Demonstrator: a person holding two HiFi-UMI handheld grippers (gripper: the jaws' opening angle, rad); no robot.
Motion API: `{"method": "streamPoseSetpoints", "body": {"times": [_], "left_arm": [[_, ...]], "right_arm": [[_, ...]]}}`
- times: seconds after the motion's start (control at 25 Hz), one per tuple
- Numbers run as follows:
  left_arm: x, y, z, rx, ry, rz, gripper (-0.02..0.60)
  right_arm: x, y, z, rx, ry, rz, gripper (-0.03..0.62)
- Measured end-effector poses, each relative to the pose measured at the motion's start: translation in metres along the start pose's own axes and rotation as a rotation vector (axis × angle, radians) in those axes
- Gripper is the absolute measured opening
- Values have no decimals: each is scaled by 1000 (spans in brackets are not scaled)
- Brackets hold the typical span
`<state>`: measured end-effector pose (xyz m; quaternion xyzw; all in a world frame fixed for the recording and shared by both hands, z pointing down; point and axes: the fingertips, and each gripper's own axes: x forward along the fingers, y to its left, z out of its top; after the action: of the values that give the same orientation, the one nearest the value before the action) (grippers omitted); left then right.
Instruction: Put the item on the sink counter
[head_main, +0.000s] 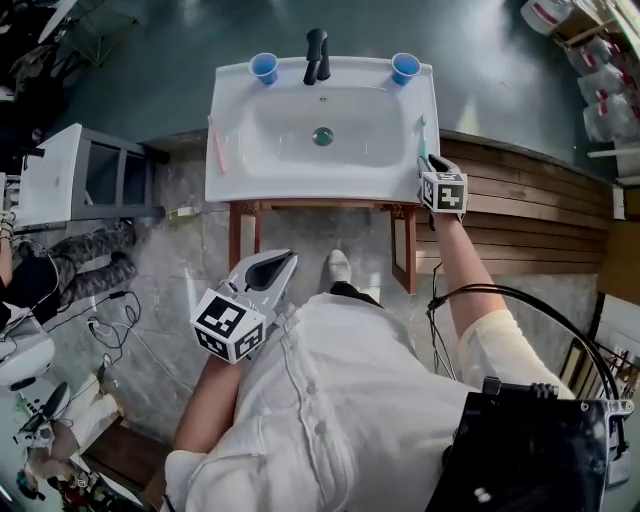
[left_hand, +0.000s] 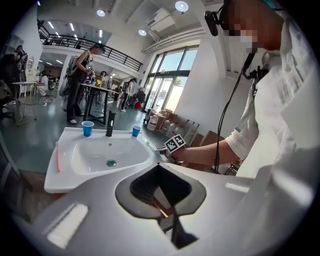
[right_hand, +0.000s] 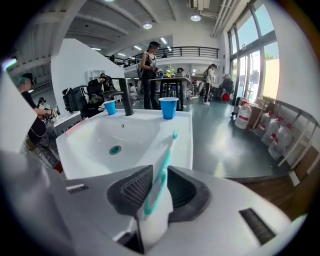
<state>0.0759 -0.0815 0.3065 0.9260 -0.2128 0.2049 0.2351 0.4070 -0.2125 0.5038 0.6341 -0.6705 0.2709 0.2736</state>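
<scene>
We hold the right gripper (right_hand: 160, 171) with its jaws narrow, the ribbed pads closed on the handle of a teal and white toothbrush (right_hand: 162, 170). The toothbrush slants up and away from the pads, and its brush head points out over the right rim of the sink counter (head_main: 228, 180). From the head view it sits right at that right edge, just ahead of the marker cube (head_main: 443, 192). We cannot tell whether its tip touches the counter.

Our left gripper (left_hand: 159, 167) is drawn back towards our body, well short of the sink. Its jaws meet at the tips and nothing is between them.

The white basin has a green drain (head_main: 322, 136) in the middle and a black faucet (head_main: 317, 55) at the back edge. A blue cup (head_main: 264, 67) stands left of the faucet and a second blue cup (head_main: 405, 67) stands right of it, both upright on the back rim. A pink toothbrush (head_main: 216, 148) lies along the left rim. The basin rests on a brown wooden stand (head_main: 236, 235). A slatted wooden platform (head_main: 530, 200) lies on the floor just beside it on the right.
</scene>
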Motion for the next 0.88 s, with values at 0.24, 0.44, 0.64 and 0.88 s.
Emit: {"method": "streamPoseSetpoints", "body": {"times": [0.24, 0.44, 0.64, 0.88], "left_arm": [[-3, 7, -2, -17, -7, 17, 6], [-9, 9, -4, -25, -24, 22, 6], [-24, 9, -12, -29, -40, 26, 6], [-53, 6, -26, -30, -62, 12, 6]], "right_arm": [[7, -7, -3, 48, 18, -27, 62], [7, -11, -4, 64, 15, -44, 54], [-4, -8, -6, 101, 7, -47, 53], [-31, 17, -3, 138, -16, -45, 52]]}}
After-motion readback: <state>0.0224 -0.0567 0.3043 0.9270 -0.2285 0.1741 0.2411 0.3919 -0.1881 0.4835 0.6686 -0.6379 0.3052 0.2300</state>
